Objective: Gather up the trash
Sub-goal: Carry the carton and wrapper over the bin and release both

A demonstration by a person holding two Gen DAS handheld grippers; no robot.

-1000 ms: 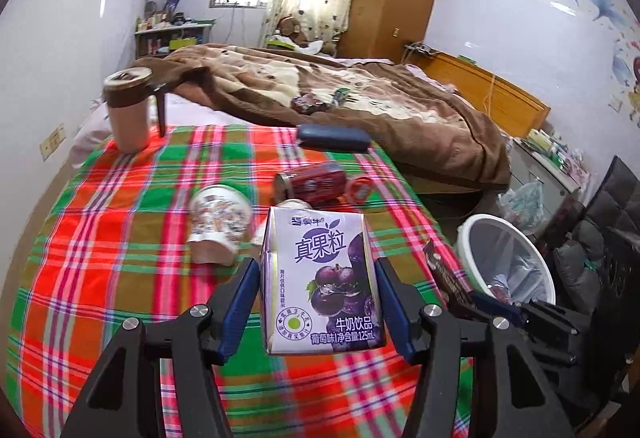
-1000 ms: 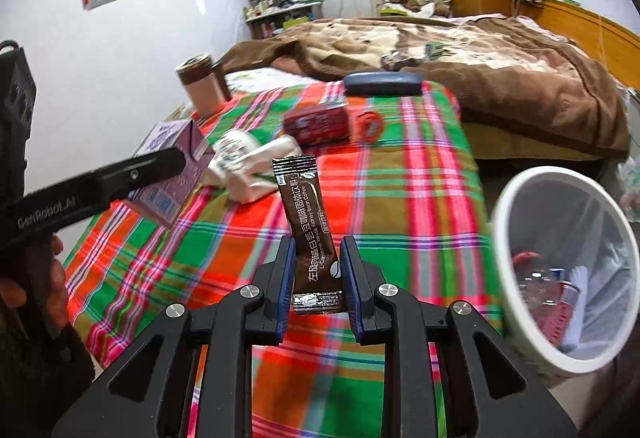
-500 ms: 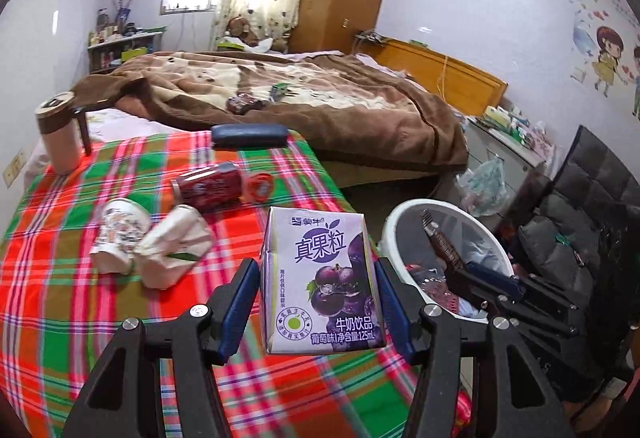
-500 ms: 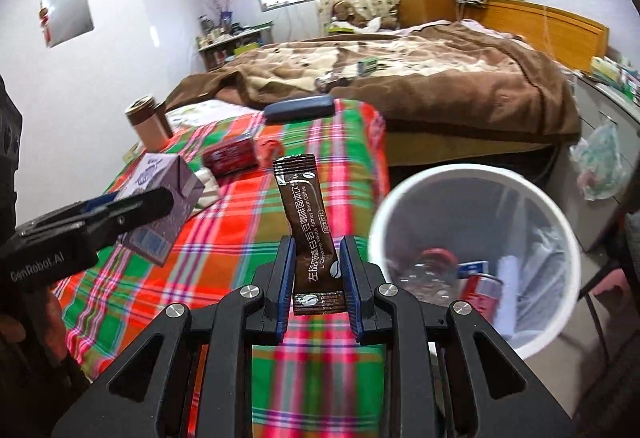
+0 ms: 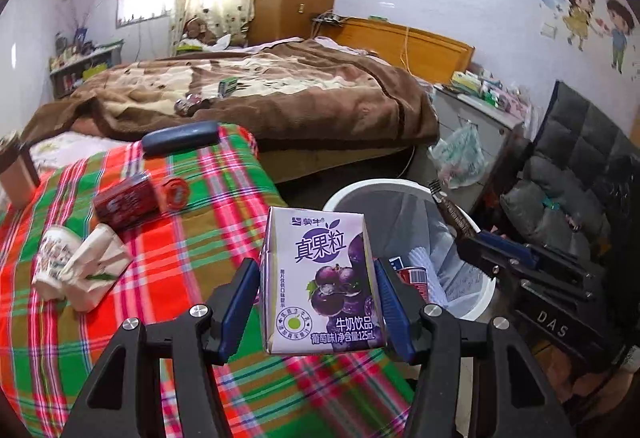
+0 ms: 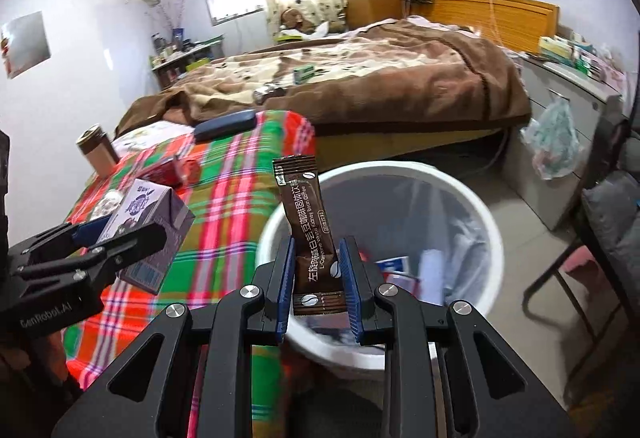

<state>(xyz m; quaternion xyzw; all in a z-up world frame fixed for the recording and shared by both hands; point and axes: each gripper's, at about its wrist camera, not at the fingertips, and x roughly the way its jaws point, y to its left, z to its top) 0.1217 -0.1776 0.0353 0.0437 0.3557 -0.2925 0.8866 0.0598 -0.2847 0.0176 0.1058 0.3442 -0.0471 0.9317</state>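
My left gripper (image 5: 318, 302) is shut on a purple milk carton (image 5: 320, 278), upright, held above the right edge of the plaid table beside the white trash bin (image 5: 476, 302). My right gripper (image 6: 318, 278) is shut on a brown coffee sachet (image 6: 308, 222), upright, held over the near rim of the bin (image 6: 492, 234), which holds a can and wrappers. The sachet (image 5: 450, 212) also shows over the bin in the left wrist view. The carton (image 6: 150, 234) also shows in the right wrist view.
On the plaid table (image 5: 192, 250) lie a red can (image 5: 126, 200), a red lid (image 5: 175, 192), two crumpled paper cups (image 5: 76, 266), a dark case (image 5: 180, 137) and a brown tumbler (image 5: 14, 174). A bed (image 5: 260, 94) stands behind, a black chair (image 5: 568, 194) at the right.
Both grippers have swung right with their loads. The bin has come closer; the sachet is now over its rim, the carton near the table's right edge.
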